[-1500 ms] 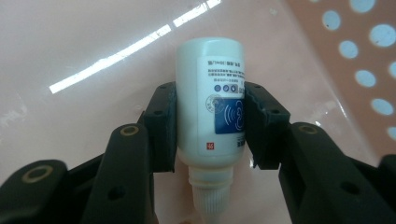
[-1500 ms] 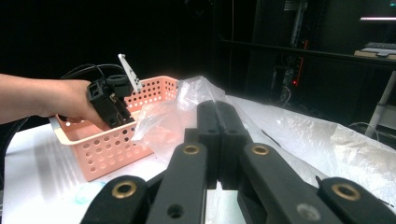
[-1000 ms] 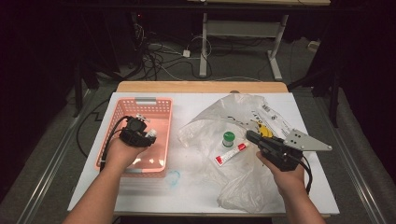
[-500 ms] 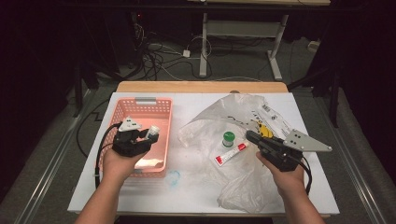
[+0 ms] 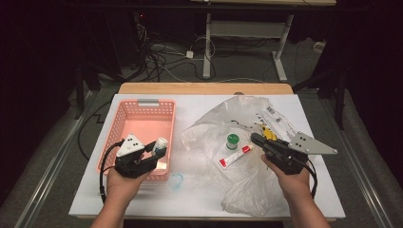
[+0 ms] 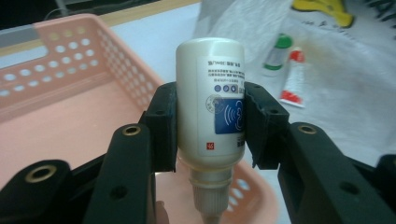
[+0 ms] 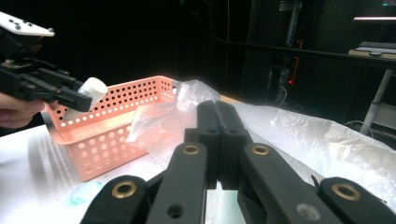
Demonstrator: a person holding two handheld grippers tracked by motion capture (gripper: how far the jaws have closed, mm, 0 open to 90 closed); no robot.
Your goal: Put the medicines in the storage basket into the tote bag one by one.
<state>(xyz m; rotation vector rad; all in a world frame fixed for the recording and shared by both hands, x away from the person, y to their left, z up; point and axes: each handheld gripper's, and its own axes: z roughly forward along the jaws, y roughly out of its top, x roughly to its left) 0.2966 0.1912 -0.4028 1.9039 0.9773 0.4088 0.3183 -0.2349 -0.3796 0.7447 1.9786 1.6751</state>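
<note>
White plastic bottle w/ a blue-and-white label [image 6: 211,105] sits clamped between the pads of the left gripper [image 6: 210,126], gripped at mid-body, cap end pointing back toward the hand. In the high view the bottle [image 5: 160,144] is held above the near right part of the salmon-pink perforated plastic basket [image 5: 142,111], close to its right wall; the left gripper [image 5: 153,153] points right and away from the person. Basket floor looks bare where visible.

Right of the basket, on the white table top [image 5: 199,194], lies a crumpled clear plastic bag [image 5: 247,185]. On the bag: a small bottle w/ a green cap [image 5: 232,141], upright, and just beside it a white tube w/ red ends [image 5: 234,157] lying flat. Both well apart from the held bottle. Farther right on the bag, a yellow item [image 5: 267,134], too small to identify.

Right gripper [image 5: 254,138] hovers over the bag, near the tube, tips pointing left; in the right gripper view its two black jaws are pressed flat together w/ nothing between them [image 7: 218,140]. A faint blue-green smear [image 5: 177,181] marks the table near the basket's front corner.
</note>
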